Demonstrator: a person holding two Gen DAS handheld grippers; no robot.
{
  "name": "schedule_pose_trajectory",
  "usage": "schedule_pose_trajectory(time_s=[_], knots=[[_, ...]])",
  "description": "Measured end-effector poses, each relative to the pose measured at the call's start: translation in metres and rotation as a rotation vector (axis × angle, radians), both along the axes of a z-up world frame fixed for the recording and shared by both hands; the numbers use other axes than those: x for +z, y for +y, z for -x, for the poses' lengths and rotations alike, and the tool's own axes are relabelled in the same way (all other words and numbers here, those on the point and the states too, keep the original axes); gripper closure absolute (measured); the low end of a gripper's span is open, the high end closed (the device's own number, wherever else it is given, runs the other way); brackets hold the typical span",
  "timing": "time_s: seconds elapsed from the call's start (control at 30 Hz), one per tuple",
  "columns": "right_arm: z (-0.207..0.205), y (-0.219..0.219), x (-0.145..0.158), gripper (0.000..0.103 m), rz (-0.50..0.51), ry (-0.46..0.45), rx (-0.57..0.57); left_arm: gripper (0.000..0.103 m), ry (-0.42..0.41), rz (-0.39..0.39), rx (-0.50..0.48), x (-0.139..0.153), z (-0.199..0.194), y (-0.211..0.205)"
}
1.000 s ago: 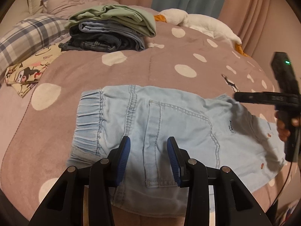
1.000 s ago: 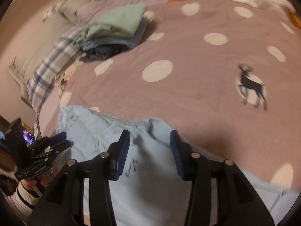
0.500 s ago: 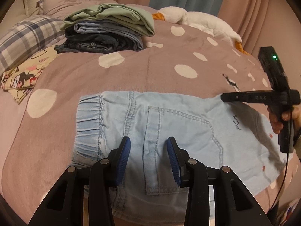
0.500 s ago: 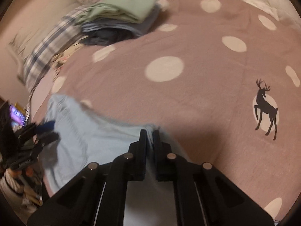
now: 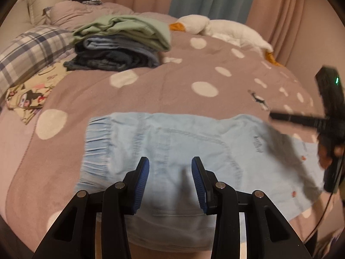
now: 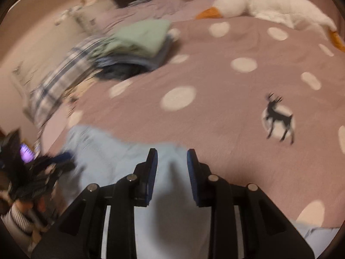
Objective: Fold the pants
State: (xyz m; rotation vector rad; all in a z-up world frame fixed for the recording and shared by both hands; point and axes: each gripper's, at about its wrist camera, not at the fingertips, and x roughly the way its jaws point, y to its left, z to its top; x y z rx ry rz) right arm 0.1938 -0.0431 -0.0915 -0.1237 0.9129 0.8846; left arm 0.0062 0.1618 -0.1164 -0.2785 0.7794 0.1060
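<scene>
Gaping left tongs (image 5: 170, 179) and right tongs (image 6: 172, 173) over pants (image 5: 172, 142)

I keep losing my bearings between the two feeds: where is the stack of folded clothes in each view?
Left wrist: stack of folded clothes upper left, beyond the pants, next to the plaid pillow.
Right wrist: same stack upper left of centre, blurred.
Shared landmark: the white goose toy along the far edge of the bed.

Both wrist views low over bed (image 5: 163, 82)
</scene>
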Motion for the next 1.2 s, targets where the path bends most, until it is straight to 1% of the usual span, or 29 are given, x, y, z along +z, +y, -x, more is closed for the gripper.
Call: schedule_pose_trajectory(time_s=[0.07,0.1,0.17,0.27,0.3,0.37,0.43,0.47,0.5,0.53,0.6,0.63,0.7,0.77,0.83,0.97,1.07,1.1,1.2], knots=[[0.008,0.006,-0.014,0.074,0.044,0.014,0.045,0.063,0.006,-0.003,-0.03,-0.001,-0.005,-0.009],[0.009,0.008,-0.021,0.075,0.061,0.02,0.052,0.063,0.016,-0.012,-0.042,-0.003,-0.008,-0.012],[0.001,0.014,-0.039,0.075,0.091,0.064,0.035,0.063,0.033,-0.023,-0.057,-0.007,-0.011,-0.016],[-0.012,0.016,-0.054,0.087,0.113,0.076,-0.026,0.063,0.088,-0.007,-0.047,-0.02,-0.015,-0.012],[-0.015,0.015,-0.053,0.092,0.11,0.053,-0.063,0.063,0.091,0.002,-0.048,-0.022,-0.014,-0.011],[-0.025,0.012,-0.049,0.091,0.1,0.047,-0.133,0.063,0.093,0.011,-0.052,-0.023,-0.013,-0.009],[-0.034,0.007,-0.045,0.087,0.082,0.062,-0.2,0.063,0.099,0.013,-0.051,-0.023,-0.012,-0.009],[-0.035,0.003,-0.04,0.086,0.082,0.048,-0.237,0.063,0.101,0.015,-0.05,-0.023,-0.013,-0.009],[-0.033,-0.004,-0.037,0.079,0.071,0.035,-0.259,0.063,0.103,0.022,-0.048,-0.023,-0.013,-0.008],[-0.028,-0.007,-0.032,0.076,0.059,0.031,-0.272,0.063,0.104,0.026,-0.047,-0.023,-0.014,-0.007],[-0.018,-0.02,-0.024,0.075,0.019,0.024,-0.277,0.063,0.106,0.034,-0.045,-0.023,-0.015,-0.006],[-0.008,-0.029,-0.019,0.072,0.003,0.014,-0.28,0.063,0.107,0.036,-0.044,-0.023,-0.014,-0.006],[0.006,-0.041,-0.019,0.068,-0.007,0.012,-0.277,0.063,0.109,0.032,-0.042,-0.023,-0.014,-0.007],[0.022,-0.056,-0.022,0.067,-0.002,0.018,-0.283,0.063,0.11,0.023,-0.043,-0.024,-0.016,-0.008],[0.038,-0.064,-0.029,0.067,0.043,0.003,-0.29,0.063,0.111,0.011,-0.046,-0.024,-0.016,-0.009],[0.068,-0.084,-0.057,0.068,0.242,-0.063,-0.299,0.063,0.112,-0.005,-0.049,-0.025,-0.018,-0.012],[0.085,-0.102,-0.061,0.066,0.271,-0.126,-0.3,0.063,0.113,-0.008,-0.049,-0.025,-0.018,-0.012],[0.086,-0.11,-0.061,0.064,0.273,-0.123,-0.314,0.063,0.114,-0.014,-0.05,-0.026,-0.019,-0.013],[0.081,-0.138,-0.058,0.064,0.271,-0.107,-0.381,0.063,0.118,-0.023,-0.051,-0.026,-0.02,-0.013]])
